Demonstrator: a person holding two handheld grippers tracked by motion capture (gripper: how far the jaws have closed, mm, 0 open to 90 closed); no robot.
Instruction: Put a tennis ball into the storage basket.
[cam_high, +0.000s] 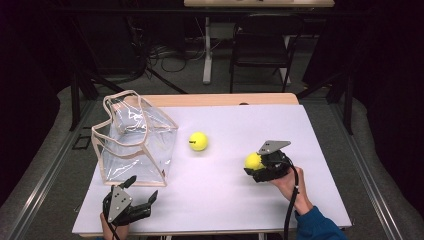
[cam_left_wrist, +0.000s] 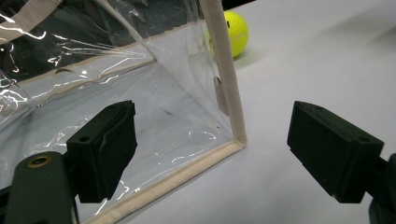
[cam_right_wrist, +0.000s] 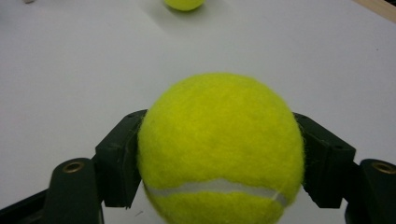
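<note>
The right gripper (cam_high: 256, 165) is clamped on a tennis ball (cam_high: 253, 161), its black jaws pressed to either side of the felt, low over the desk (cam_high: 250, 210) toward its right edge. The left gripper (cam_high: 142, 189) waits at the near left corner with its jaws spread wide and nothing between them, pointed at the near bottom corner of a clear plastic bag (cam_high: 135, 142) with cream trim. The bag stands along the left edge, its mouth and handles uppermost. The pick-up looks complete; the carry to the bag appears to be the step in hand. The next move likely calls for lifting the ball over the rim while the free gripper steadies the floppy wall. A second tennis ball (cam_high: 198, 141) sits mid-desk just right of the bag, close under that route. Beyond the far edge stand a chair (cam_high: 262, 42) and cables.
</note>
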